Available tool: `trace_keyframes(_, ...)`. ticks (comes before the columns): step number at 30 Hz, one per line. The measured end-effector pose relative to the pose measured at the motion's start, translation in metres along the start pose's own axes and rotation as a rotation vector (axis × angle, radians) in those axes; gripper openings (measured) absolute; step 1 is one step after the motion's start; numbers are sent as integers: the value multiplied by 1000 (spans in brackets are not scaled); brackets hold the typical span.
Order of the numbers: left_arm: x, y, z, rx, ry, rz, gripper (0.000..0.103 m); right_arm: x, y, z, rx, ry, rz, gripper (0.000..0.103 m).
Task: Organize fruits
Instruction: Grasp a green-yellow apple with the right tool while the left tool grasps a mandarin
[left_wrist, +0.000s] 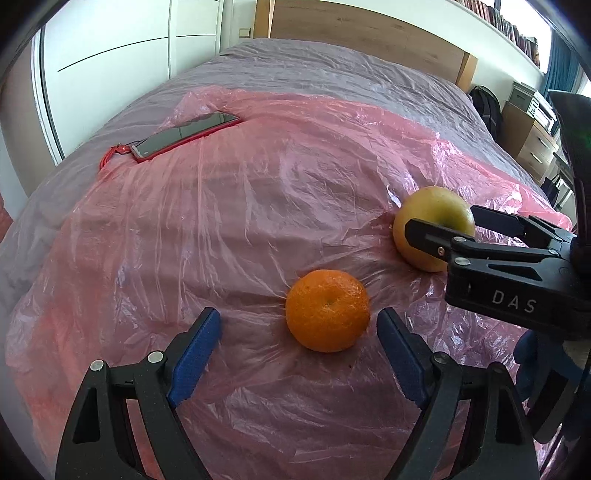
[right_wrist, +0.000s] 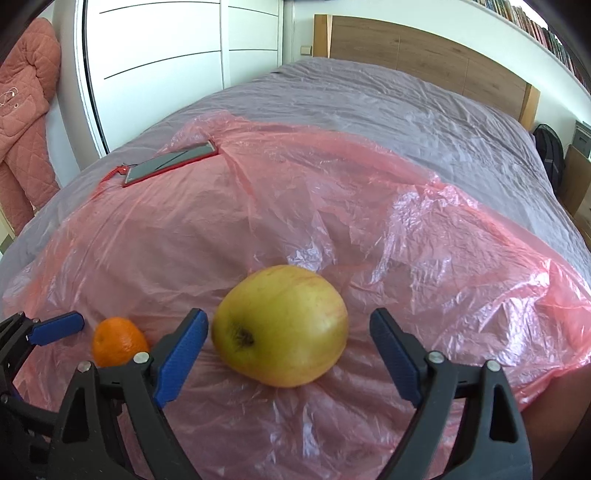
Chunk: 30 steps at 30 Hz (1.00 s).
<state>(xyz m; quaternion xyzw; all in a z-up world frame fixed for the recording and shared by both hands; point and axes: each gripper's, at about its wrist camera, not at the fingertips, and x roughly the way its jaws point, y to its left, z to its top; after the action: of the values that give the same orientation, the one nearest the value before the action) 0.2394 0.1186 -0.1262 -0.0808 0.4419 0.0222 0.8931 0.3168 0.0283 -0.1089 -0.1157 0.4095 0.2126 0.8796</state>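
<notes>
An orange mandarin (left_wrist: 328, 311) lies on a pink plastic sheet (left_wrist: 240, 206) on the bed. My left gripper (left_wrist: 299, 325) is open, its blue-padded fingers either side of the mandarin, not touching it. A yellow-green apple (right_wrist: 280, 325) lies on its side on the same sheet (right_wrist: 295, 206). My right gripper (right_wrist: 288, 332) is open around the apple, pads apart from it. In the left wrist view the right gripper (left_wrist: 443, 221) shows at the apple (left_wrist: 432, 210). In the right wrist view the mandarin (right_wrist: 118, 341) and left gripper (right_wrist: 110, 332) sit at the left.
A phone in a red case (left_wrist: 184, 134) with a red cord lies at the sheet's far left; it also shows in the right wrist view (right_wrist: 170, 162). The grey bedcover (left_wrist: 314, 70) extends to a wooden headboard (left_wrist: 369, 33). Drawers (left_wrist: 532, 140) stand at the right.
</notes>
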Motion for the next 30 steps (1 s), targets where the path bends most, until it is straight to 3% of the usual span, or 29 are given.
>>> trace_keyframes(14,17,-1,6,20,37,-5,66,29,2,-8,19,50,28,103)
trace_keyframes(17,18,-4,7,36,38,-7,57,30,-1,-8,32,47,42,103)
trace_keyframes(20,19,-7,6,48,41,-14,41,31,-4,-8,46,47,58,103)
trace_keyframes(30,9,-4,10,24,17,-22,39,16,-11,-5,83,43,90,103)
